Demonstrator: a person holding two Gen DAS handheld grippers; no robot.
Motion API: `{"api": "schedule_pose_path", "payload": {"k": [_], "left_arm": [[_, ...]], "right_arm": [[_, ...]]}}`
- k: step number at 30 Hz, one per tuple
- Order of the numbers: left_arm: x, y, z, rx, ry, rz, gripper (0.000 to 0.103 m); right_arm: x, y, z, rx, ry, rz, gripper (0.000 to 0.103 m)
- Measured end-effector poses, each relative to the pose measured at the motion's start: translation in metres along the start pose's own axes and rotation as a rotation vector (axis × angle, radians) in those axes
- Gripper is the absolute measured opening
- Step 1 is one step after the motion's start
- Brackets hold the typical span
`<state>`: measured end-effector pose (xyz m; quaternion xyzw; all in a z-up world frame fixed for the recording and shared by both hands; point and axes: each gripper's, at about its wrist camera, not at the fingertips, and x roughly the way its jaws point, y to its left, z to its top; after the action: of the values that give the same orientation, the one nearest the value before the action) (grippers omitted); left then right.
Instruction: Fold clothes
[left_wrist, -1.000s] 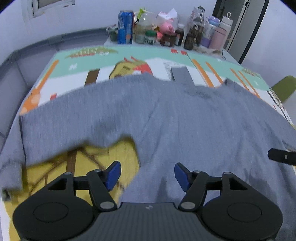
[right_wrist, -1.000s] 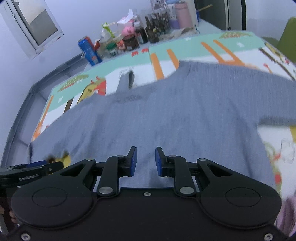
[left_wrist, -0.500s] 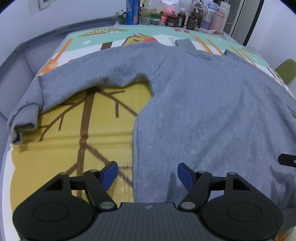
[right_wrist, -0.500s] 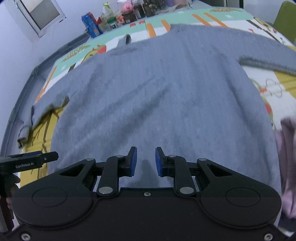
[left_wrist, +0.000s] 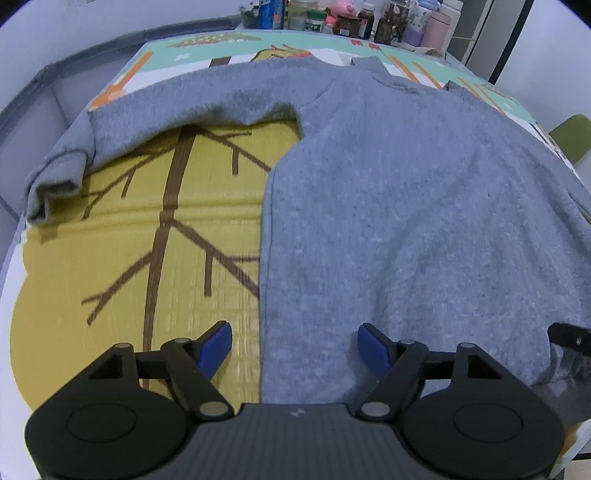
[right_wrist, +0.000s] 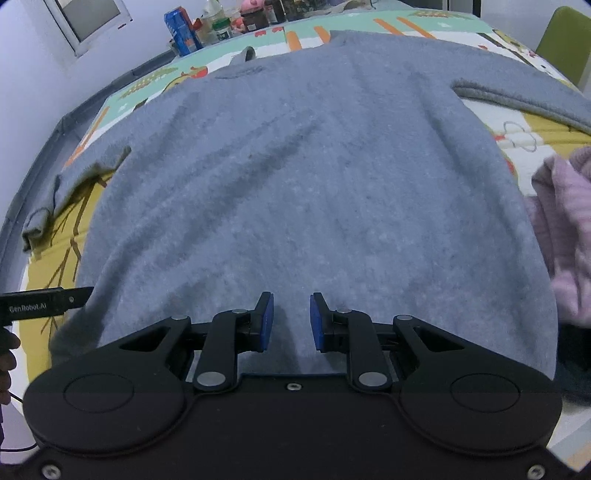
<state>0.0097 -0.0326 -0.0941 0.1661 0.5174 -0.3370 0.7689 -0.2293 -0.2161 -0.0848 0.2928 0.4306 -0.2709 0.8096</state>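
Note:
A grey sweater (left_wrist: 406, 221) lies spread flat on the patterned mat (left_wrist: 147, 240), neck at the far end and hem near me. Its left sleeve (left_wrist: 147, 110) stretches out sideways, with the cuff (left_wrist: 55, 177) at the table's left edge. My left gripper (left_wrist: 293, 332) hovers over the sweater's left side seam near the hem. Its jaws are opening, and the pads touch nothing. My right gripper (right_wrist: 291, 306) hangs above the middle of the hem of the sweater (right_wrist: 314, 184), its pads a narrow gap apart with nothing pinched. The right sleeve (right_wrist: 517, 92) runs off to the right.
Cans, jars and bottles (left_wrist: 332, 22) crowd the table's far end. A pink knitted garment (right_wrist: 565, 240) lies bunched to the right of the sweater. A green chair (right_wrist: 565, 37) stands beyond the right edge. A grey rail borders the left side.
Both grippers have drawn back from the sweater's chest toward its hem and sunk a little. The left jaws have spread wider. The right jaws keep the same narrow gap.

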Motion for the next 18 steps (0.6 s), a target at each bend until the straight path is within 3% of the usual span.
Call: {"api": "schedule_pose_path", "payload": {"k": [2,9,15,18], "left_arm": [[0.001,0.001,-0.004,-0.006,0.006,-0.008,0.079],[0.005,0.0,-0.011,-0.025,0.024,-0.038,0.08],[0.006,-0.007,-0.014,0.003,0.006,-0.01,0.079],[0.004,-0.011,-0.016,0.03,-0.007,0.005,0.057]], "right_arm": [[0.0,-0.001,-0.005,0.007,0.005,0.003,0.025],[-0.005,-0.002,-0.014,-0.005,-0.009,0.0,0.026],[-0.003,-0.002,-0.02,-0.033,-0.005,-0.03,0.03],[-0.003,-0.004,-0.022,-0.031,-0.004,-0.03,0.031]]}}
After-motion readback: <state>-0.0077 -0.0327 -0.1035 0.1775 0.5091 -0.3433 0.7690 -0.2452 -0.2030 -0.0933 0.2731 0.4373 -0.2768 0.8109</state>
